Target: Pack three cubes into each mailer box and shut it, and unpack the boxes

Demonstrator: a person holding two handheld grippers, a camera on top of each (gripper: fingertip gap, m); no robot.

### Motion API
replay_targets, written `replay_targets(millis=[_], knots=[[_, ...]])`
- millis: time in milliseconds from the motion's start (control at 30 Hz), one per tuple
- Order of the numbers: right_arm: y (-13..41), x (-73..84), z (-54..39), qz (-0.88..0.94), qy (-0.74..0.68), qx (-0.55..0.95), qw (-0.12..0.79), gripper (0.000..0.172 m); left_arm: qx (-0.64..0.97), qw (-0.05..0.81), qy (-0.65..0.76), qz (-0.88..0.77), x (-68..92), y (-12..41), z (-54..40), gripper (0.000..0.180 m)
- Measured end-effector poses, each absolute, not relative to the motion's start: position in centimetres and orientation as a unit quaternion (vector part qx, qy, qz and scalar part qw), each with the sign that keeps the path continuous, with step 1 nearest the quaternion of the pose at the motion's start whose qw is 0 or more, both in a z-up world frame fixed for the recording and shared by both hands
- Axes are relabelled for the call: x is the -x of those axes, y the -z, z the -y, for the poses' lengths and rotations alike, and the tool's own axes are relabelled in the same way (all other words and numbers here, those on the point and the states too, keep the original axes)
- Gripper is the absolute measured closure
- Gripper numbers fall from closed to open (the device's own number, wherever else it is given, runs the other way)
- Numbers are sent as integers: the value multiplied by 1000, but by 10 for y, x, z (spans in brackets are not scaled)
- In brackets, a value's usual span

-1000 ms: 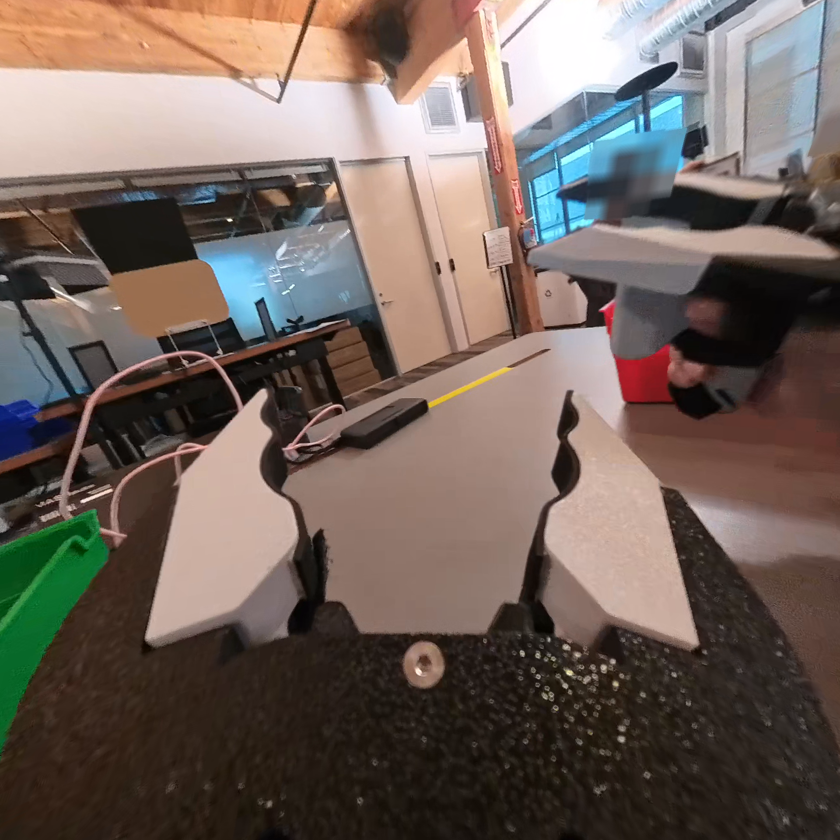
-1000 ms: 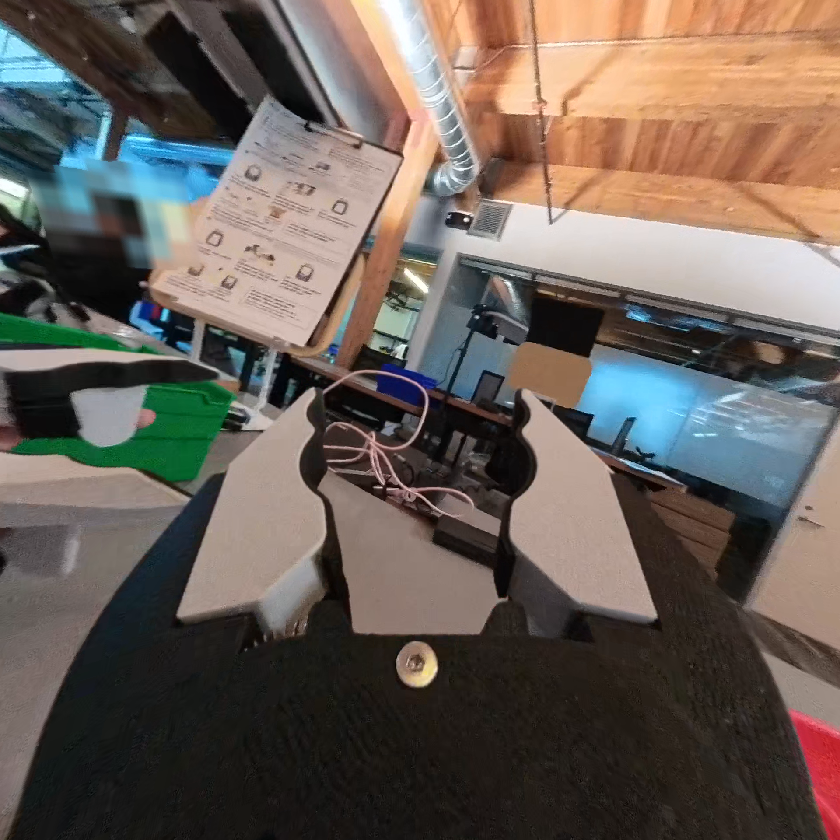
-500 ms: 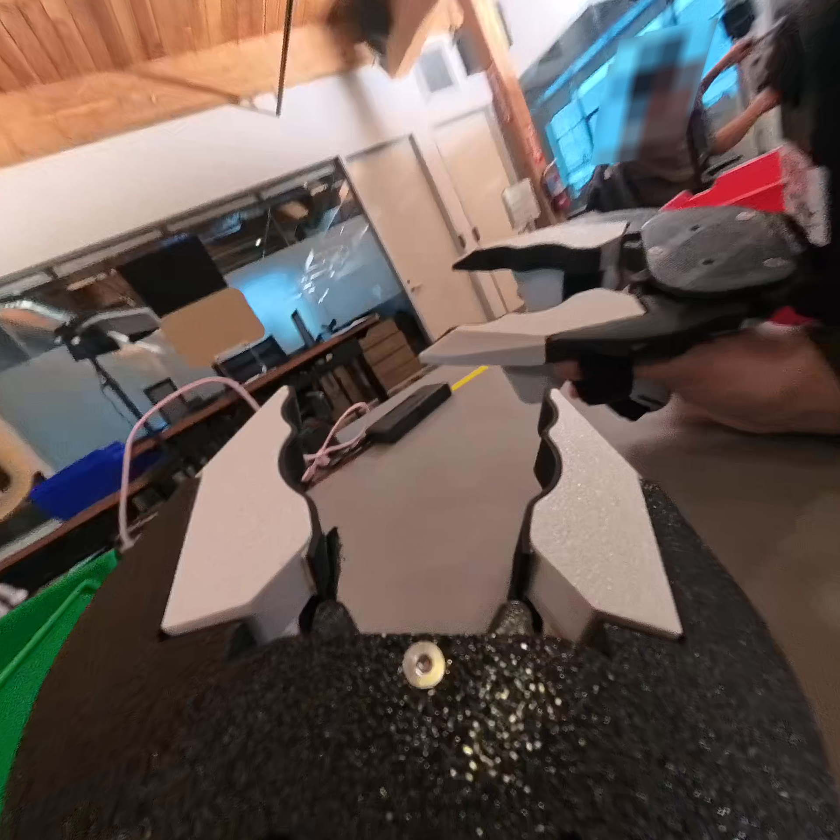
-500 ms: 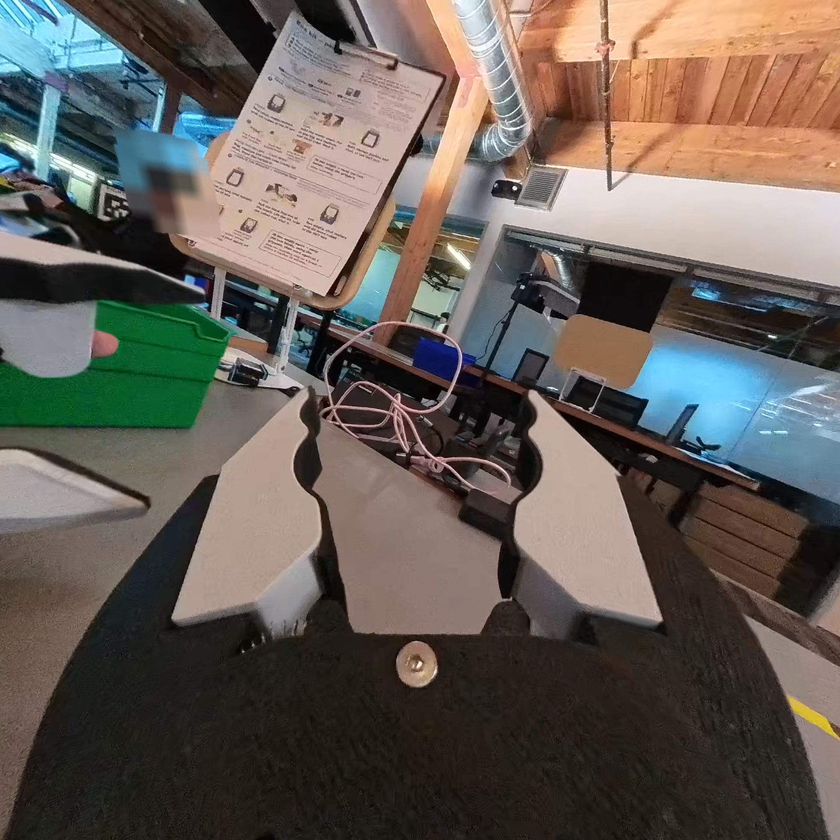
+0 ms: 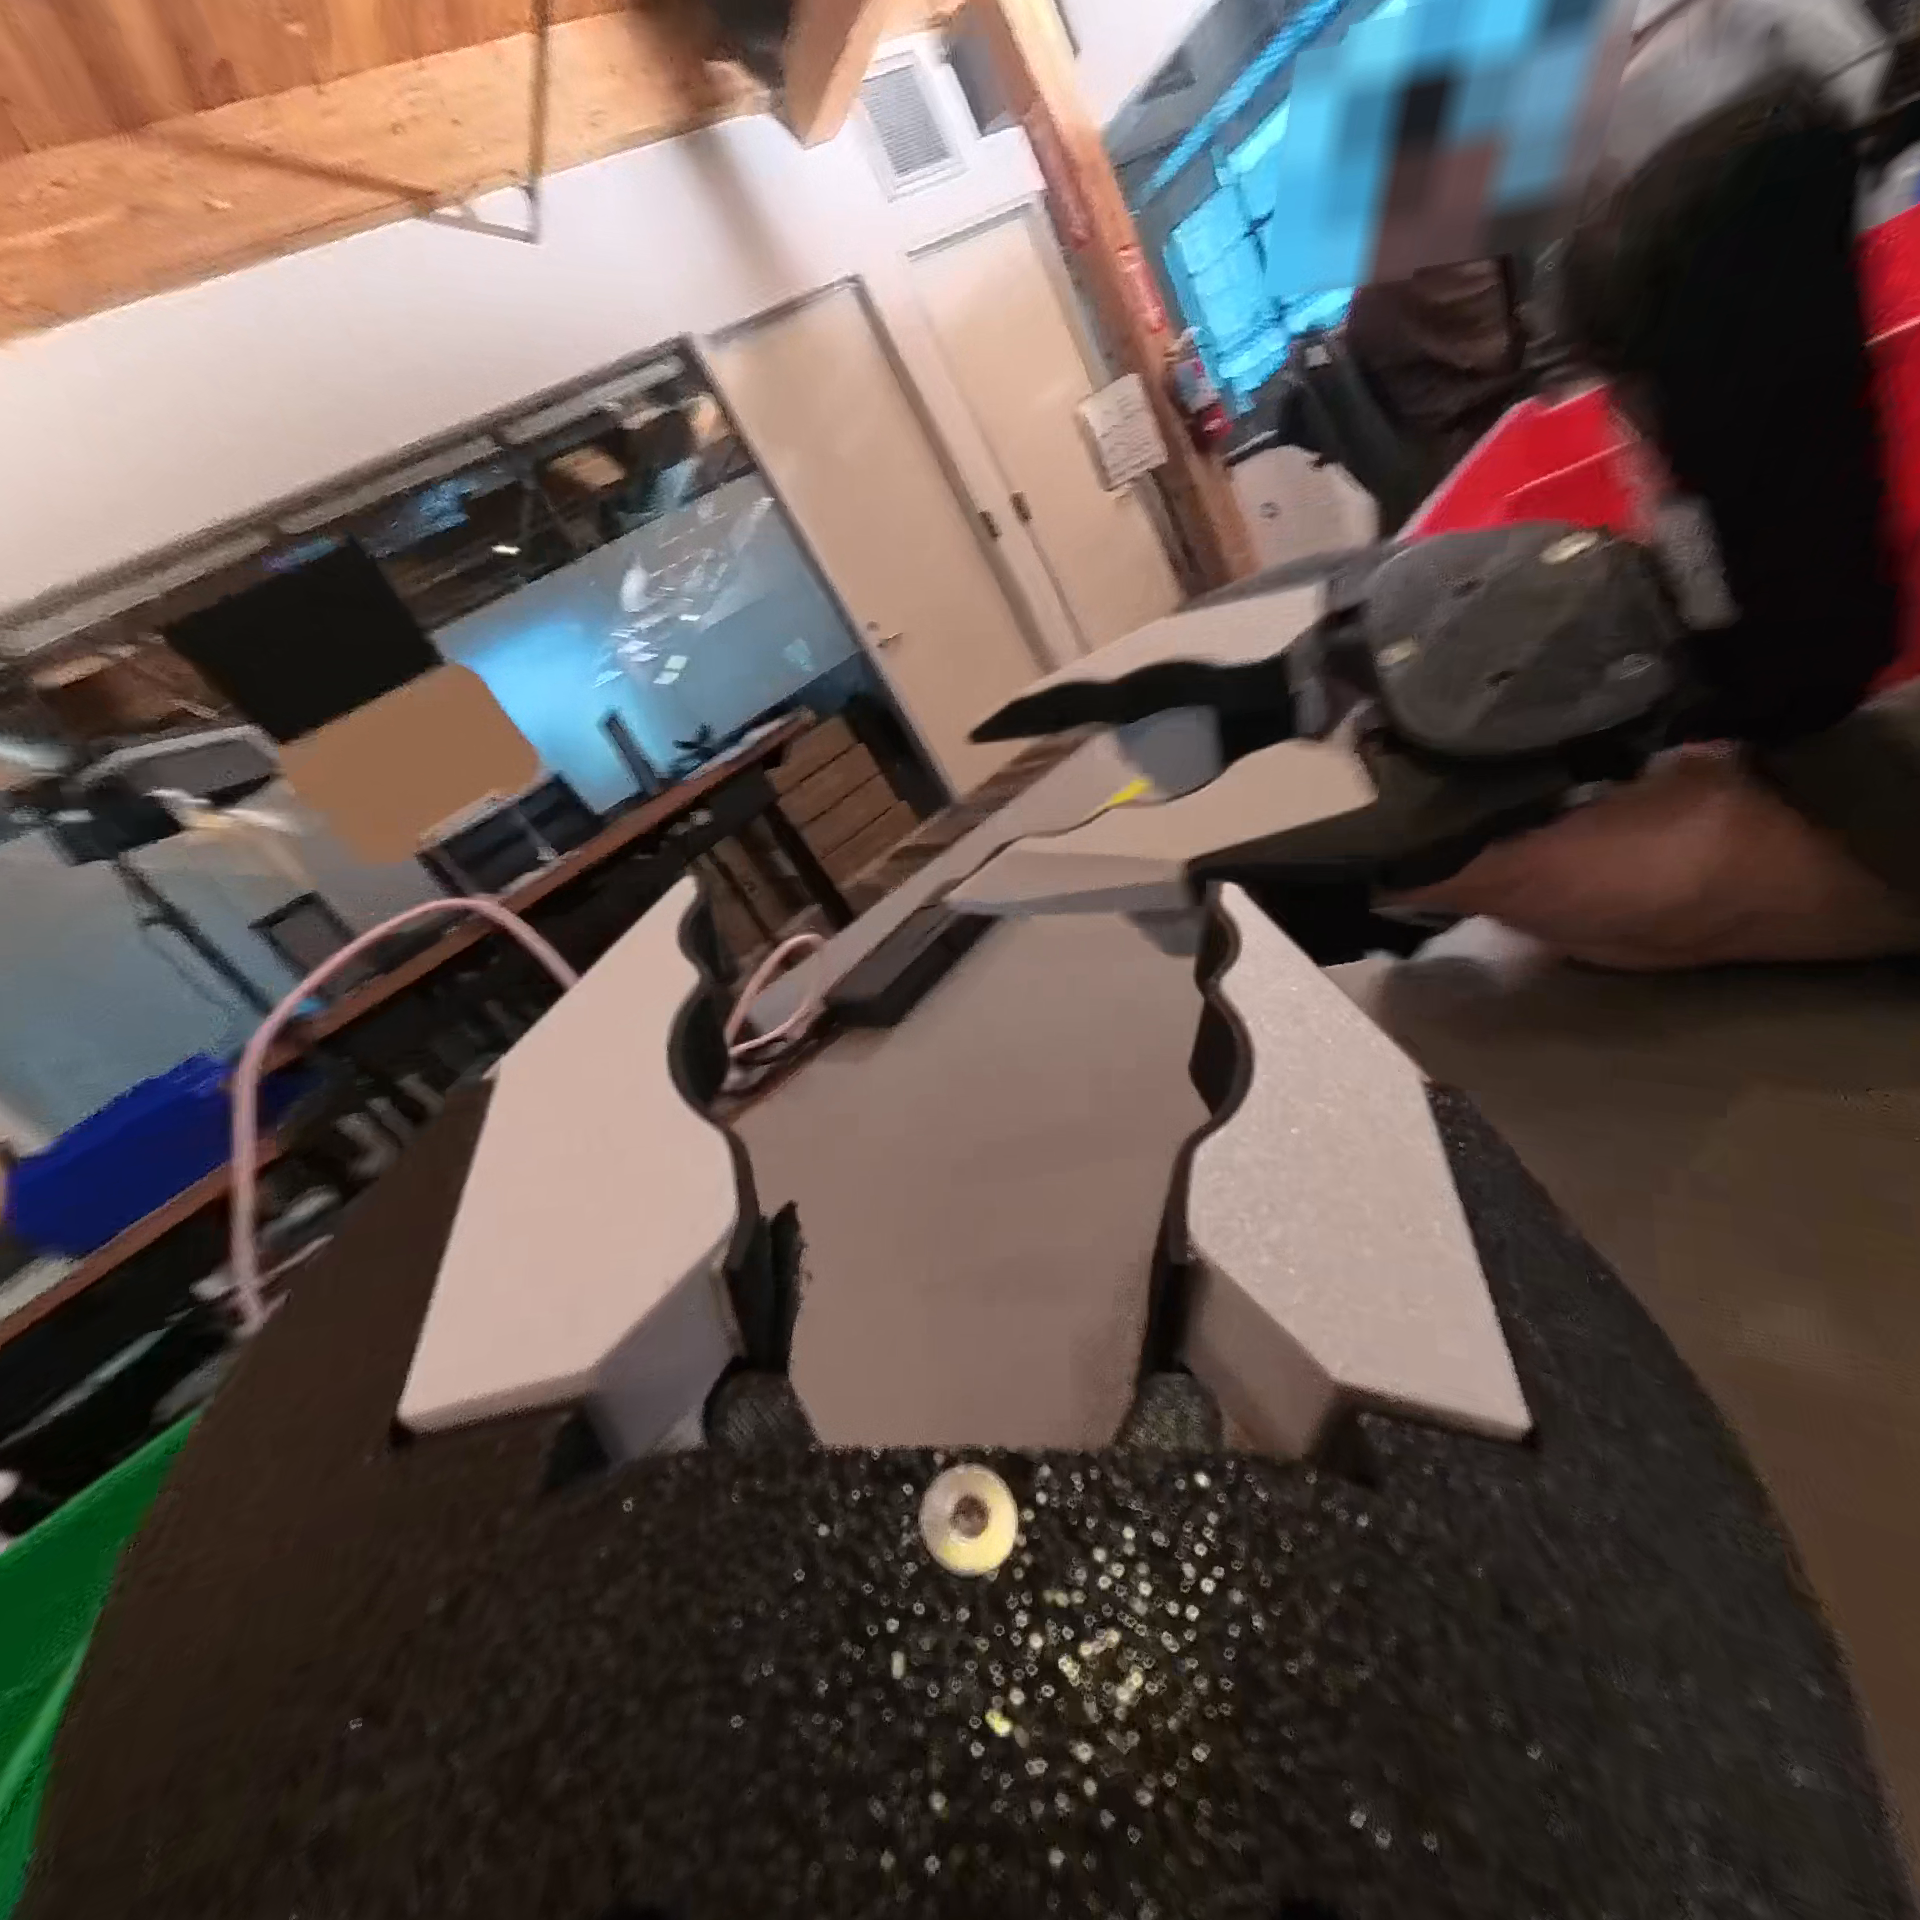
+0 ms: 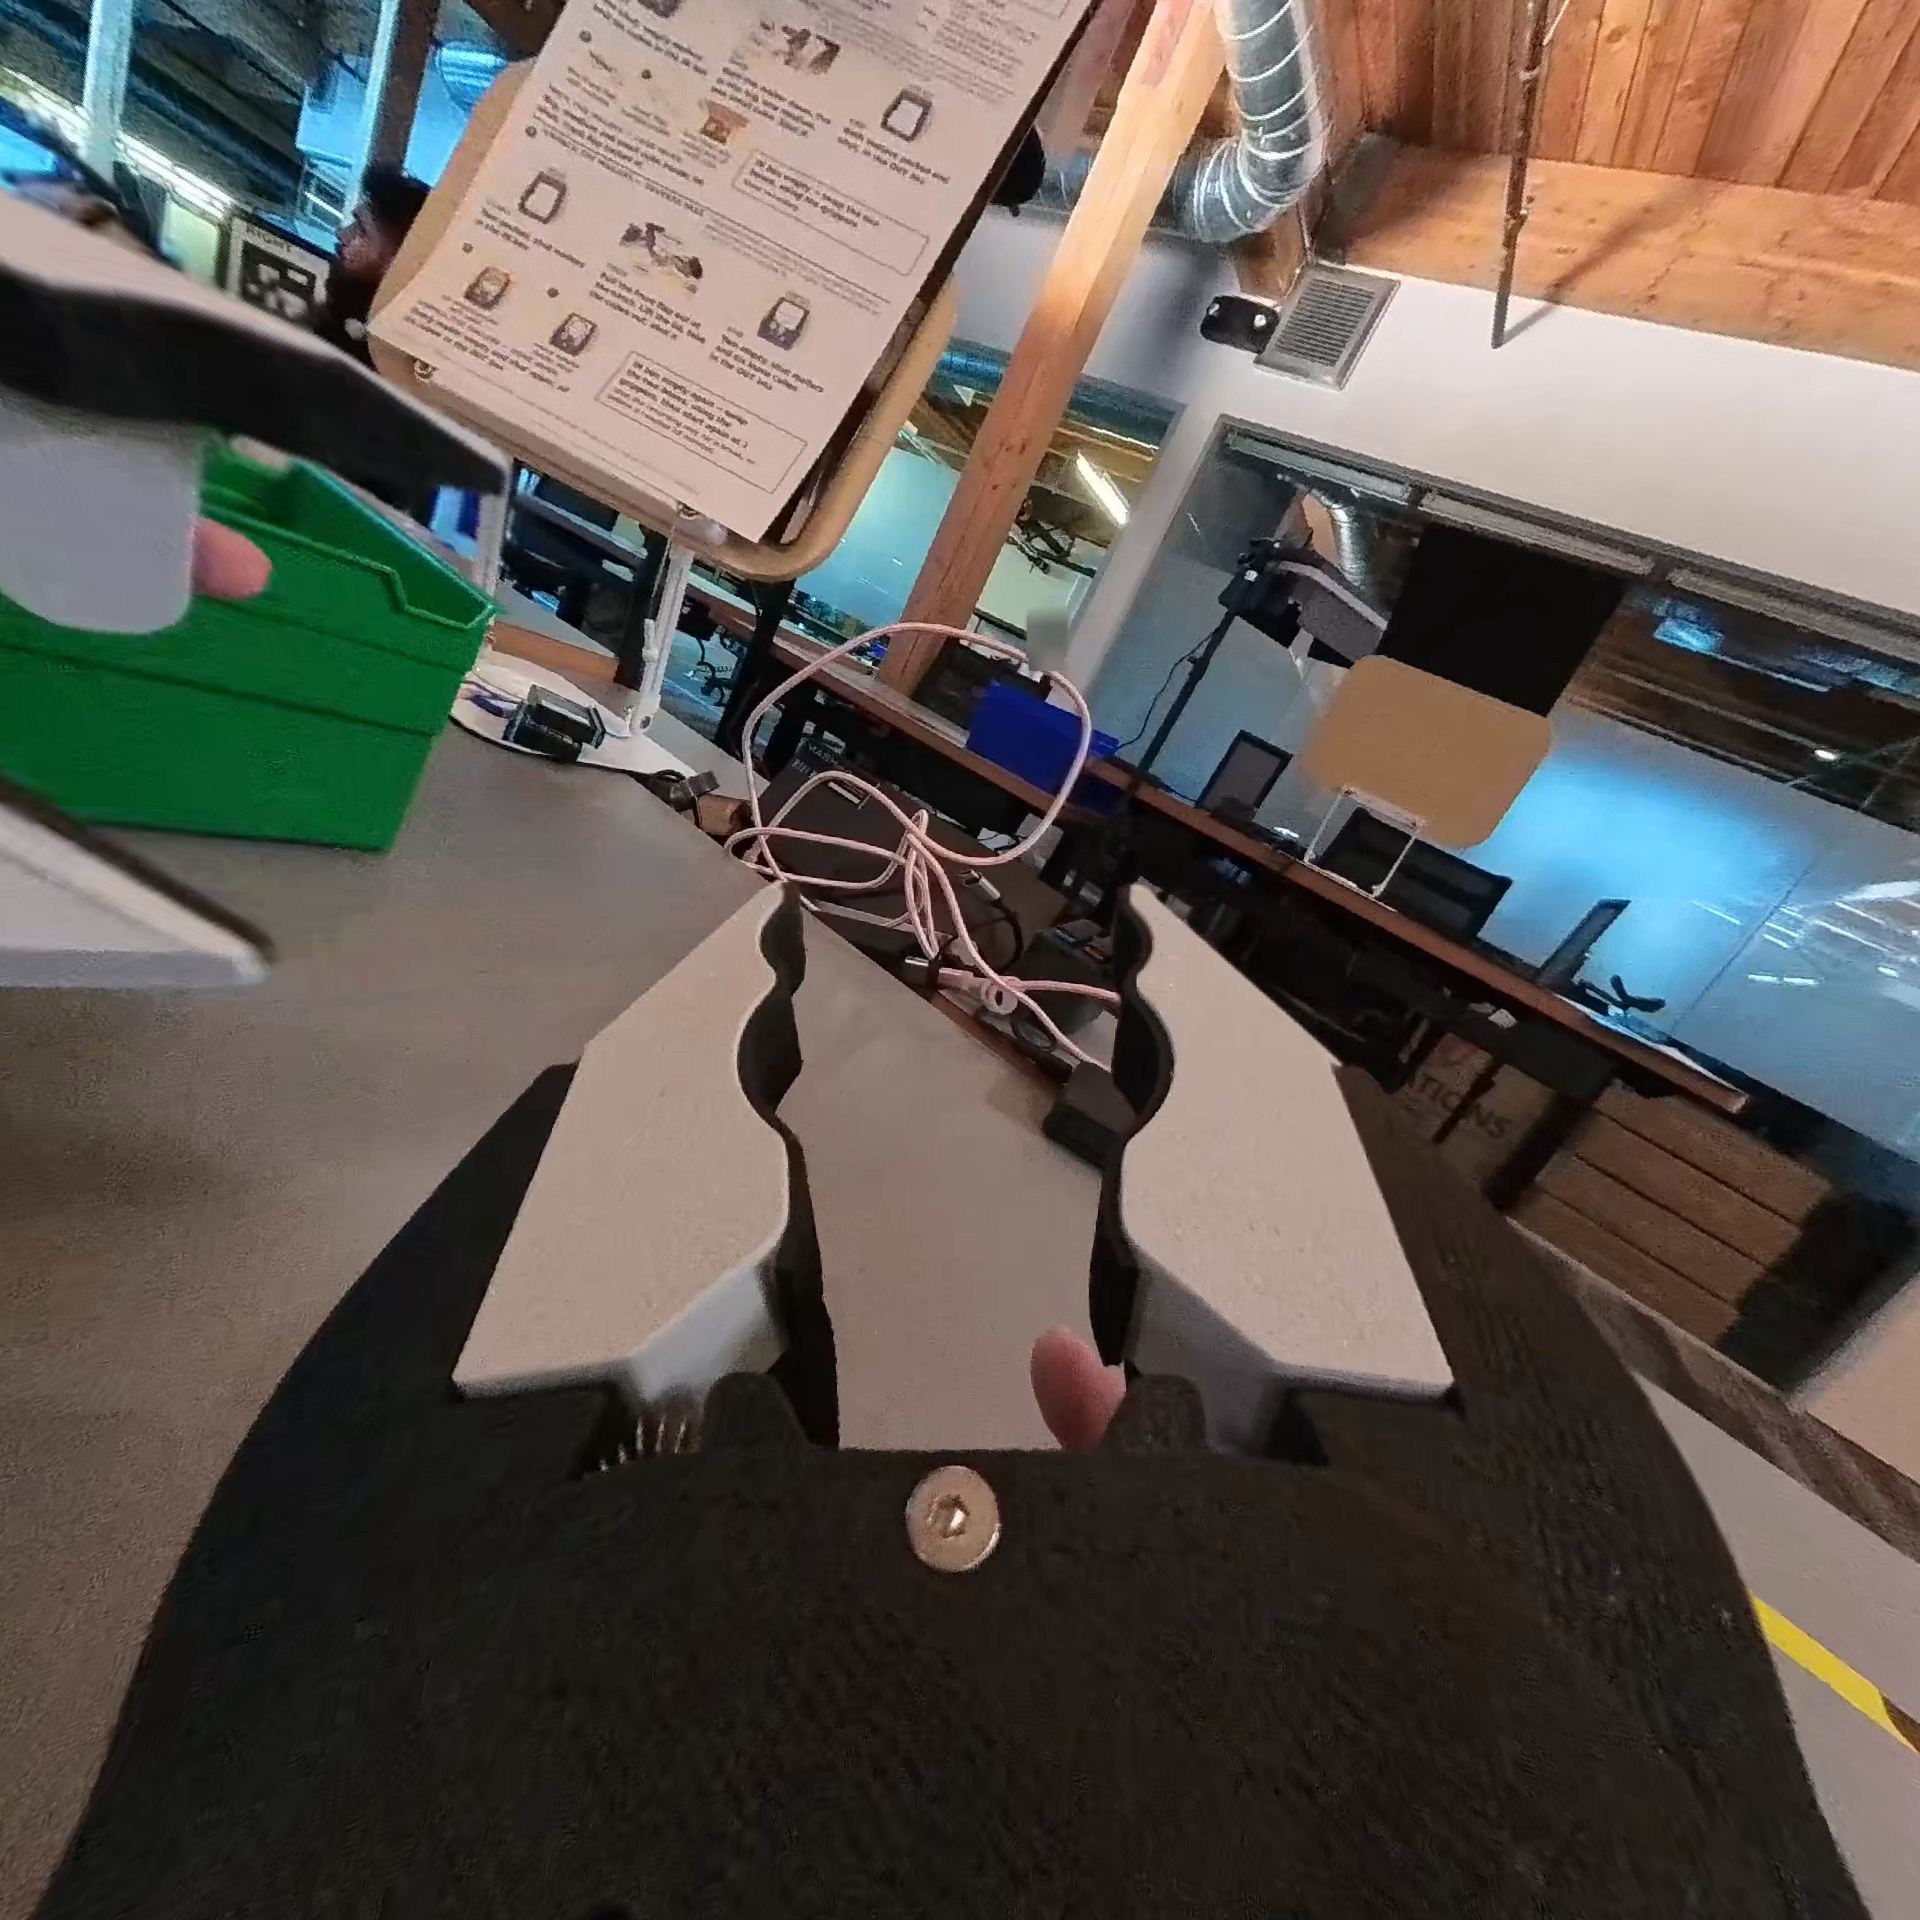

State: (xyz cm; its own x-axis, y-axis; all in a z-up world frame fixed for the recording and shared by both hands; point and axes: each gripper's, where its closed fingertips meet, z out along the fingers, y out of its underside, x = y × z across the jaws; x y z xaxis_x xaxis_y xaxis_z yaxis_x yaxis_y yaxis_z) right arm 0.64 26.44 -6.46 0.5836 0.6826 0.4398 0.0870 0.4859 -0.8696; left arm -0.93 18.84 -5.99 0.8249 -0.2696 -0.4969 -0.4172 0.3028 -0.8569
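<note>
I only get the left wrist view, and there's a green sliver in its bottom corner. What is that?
Observer: The right wrist view shows green bins on the table, seemingly two, one stacked in the other.
Visitor: Is anything above them?
Observer: Yes, a clipboard with a printed sheet, held up on a white stand behind the bins.
Visitor: Where does the pink cable go?
Observer: The cable loops in a tangle over a dark box at the table's far edge.
</note>
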Motion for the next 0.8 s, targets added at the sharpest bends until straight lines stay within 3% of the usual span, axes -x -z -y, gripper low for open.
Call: replay_targets(millis=[167,333,400,467,567,800], knots=[[64,-9,-261,412,-203,462,759,114,608,726,64,-315,-5,1,-123,78],[63,-10,-266,406,-210,467,757,114,661,638,-80,-387,87,-37,-113,67],[62,-8,-267,407,-211,465,758,115,723,524,-104,-437,132,-13,-124,59],[62,-5,-268,410,-211,461,758,115,775,391,-65,-493,166,28,-125,60],[63,-3,-265,418,-208,456,757,115,806,258,-65,-528,214,75,-137,62],[65,-1,-264,429,-199,452,756,115,835,76,-64,-541,277,141,-150,53]])
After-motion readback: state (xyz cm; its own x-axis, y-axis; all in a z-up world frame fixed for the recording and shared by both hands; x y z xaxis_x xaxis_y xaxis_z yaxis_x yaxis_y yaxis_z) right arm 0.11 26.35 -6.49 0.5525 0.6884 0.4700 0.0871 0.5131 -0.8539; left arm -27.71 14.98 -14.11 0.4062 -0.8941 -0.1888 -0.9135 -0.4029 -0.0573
